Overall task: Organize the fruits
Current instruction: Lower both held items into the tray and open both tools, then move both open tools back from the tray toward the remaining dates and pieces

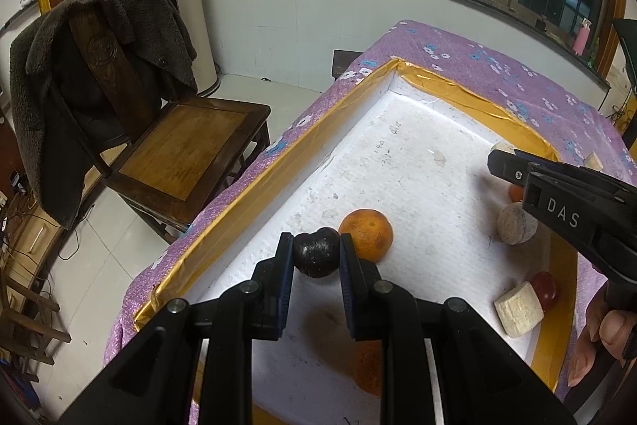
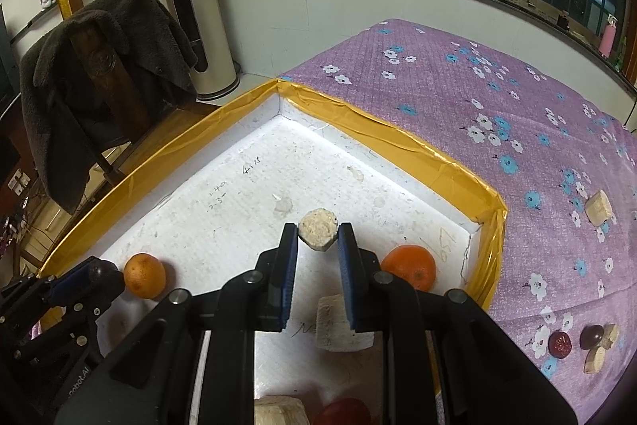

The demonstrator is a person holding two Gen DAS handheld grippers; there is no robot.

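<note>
My left gripper [image 1: 316,249] is shut on a dark plum [image 1: 316,253] and holds it over the white foam tray [image 1: 398,154], next to an orange [image 1: 366,234]. My right gripper [image 2: 317,239] is shut on a pale beige chunk [image 2: 317,229] over the same tray; it shows in the left wrist view [image 1: 517,170] at the right. A second orange [image 2: 410,265] lies to its right, and the first orange [image 2: 144,274] lies at the left beside the left gripper [image 2: 93,275]. A red fruit [image 1: 544,289] and beige chunks [image 1: 517,308] lie in the tray.
The tray has a gold-taped rim [image 2: 382,130] and sits on a purple flowered cloth [image 2: 497,98]. Loose on the cloth are a beige chunk [image 2: 598,206], a red fruit [image 2: 559,344] and a dark fruit [image 2: 591,335]. A wooden chair [image 1: 179,150] with a coat stands left.
</note>
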